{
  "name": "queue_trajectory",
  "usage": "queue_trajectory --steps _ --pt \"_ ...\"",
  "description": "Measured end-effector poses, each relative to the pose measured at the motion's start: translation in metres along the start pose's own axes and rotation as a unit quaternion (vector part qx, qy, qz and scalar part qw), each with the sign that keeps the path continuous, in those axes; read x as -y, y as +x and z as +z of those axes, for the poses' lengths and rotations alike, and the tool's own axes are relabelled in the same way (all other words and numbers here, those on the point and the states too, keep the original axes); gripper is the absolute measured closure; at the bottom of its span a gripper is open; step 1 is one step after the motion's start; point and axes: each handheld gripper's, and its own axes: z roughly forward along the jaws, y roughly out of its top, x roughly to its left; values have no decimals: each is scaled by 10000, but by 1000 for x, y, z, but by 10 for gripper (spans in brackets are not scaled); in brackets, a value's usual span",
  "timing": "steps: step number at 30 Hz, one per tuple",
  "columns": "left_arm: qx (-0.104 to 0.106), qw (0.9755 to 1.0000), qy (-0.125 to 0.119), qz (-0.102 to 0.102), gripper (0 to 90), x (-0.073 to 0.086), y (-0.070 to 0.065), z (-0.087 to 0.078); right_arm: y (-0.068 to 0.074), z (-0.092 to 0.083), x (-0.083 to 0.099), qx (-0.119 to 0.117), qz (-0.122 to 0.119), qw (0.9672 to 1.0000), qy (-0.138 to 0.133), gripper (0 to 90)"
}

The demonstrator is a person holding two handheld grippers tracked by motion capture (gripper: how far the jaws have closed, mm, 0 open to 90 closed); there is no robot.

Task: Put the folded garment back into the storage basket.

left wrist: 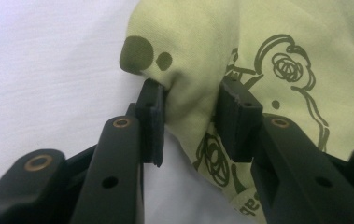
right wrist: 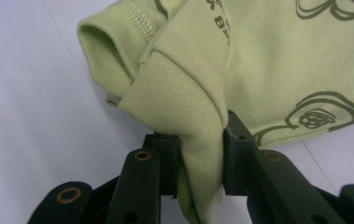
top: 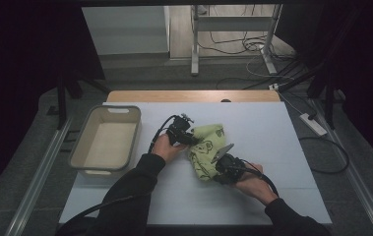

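The left gripper point(left wrist: 191, 112) has its jaws clamped on a bunched fold of the green cloth point(left wrist: 258, 60); the fabric bulges out between the pads and rises above them, a dark round spot and a smaller dot sitting just past the tip of the left-hand jaw; printed line drawings spread over the cloth beyond the right-hand jaw. The right gripper point(right wrist: 200, 156) is likewise clamped on the cloth point(right wrist: 277, 70); a mesh-textured fold is pinched between its pads and hangs down between the jaws; a ribbed cuff point(right wrist: 111, 42) opens just above and to the left of the jaws, printed fabric stretching off to their right. Seen from above, the left gripper point(top: 186, 135) holds the cloth's point(top: 206, 147) far side and the right gripper point(top: 222, 164) its near side, the cloth bunched between them over the white table point(top: 272, 142); a beige bin point(top: 106, 140) stands well apart beyond the left hand point(top: 167, 147).
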Motion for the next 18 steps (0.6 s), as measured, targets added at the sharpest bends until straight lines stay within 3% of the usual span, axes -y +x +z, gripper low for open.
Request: queue_trajectory --steps 3,8,18 --pt "-69 9999 -24 76 657 0 -2 0 -3 -1 -2 -124 124 9998 25 734" --pt "-221 9994 -77 239 675 -1 -7 -2 -2 -3 -4 -169 91 9998 46 753" --pt "-330 9984 -234 388 690 -3 -11 -15 0 -12 -9 -325 70 9993 -190 760"
